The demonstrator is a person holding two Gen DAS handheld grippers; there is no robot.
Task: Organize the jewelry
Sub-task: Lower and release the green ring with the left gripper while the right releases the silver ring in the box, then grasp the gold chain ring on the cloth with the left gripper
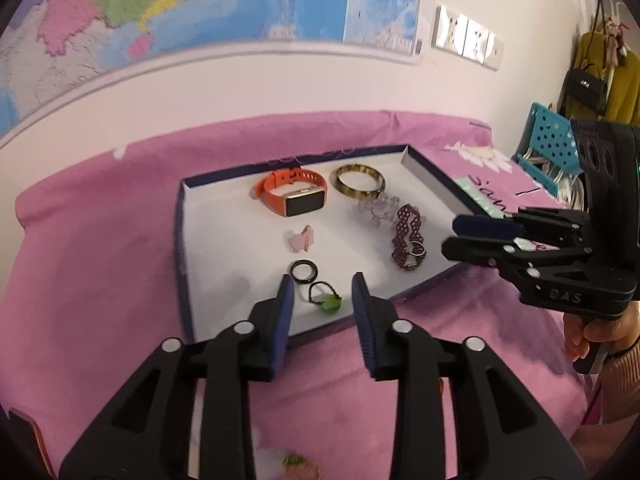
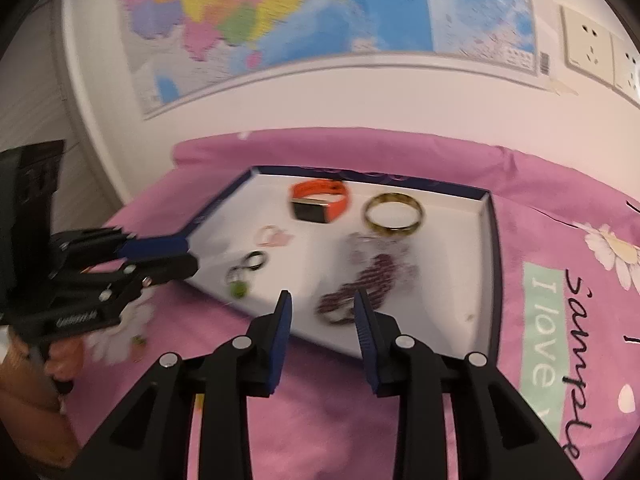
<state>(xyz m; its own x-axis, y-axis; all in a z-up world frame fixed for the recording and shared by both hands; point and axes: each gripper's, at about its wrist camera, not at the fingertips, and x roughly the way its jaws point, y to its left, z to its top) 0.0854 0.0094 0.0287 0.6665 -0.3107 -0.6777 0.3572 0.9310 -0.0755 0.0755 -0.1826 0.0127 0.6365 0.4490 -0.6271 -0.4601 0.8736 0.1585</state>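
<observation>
A white tray with a dark blue rim lies on the pink sheet. It holds an orange smartwatch, a gold bangle, a clear bead bracelet, a purple woven bracelet, a pink clip, a black ring and a green-stone ring. My left gripper is open above the tray's near edge, over the green-stone ring. My right gripper is open near the purple bracelet, holding nothing.
The pink sheet covers the whole surface up to a wall with a map and sockets. A blue perforated basket stands at the right. A small green trinket lies on the sheet near me.
</observation>
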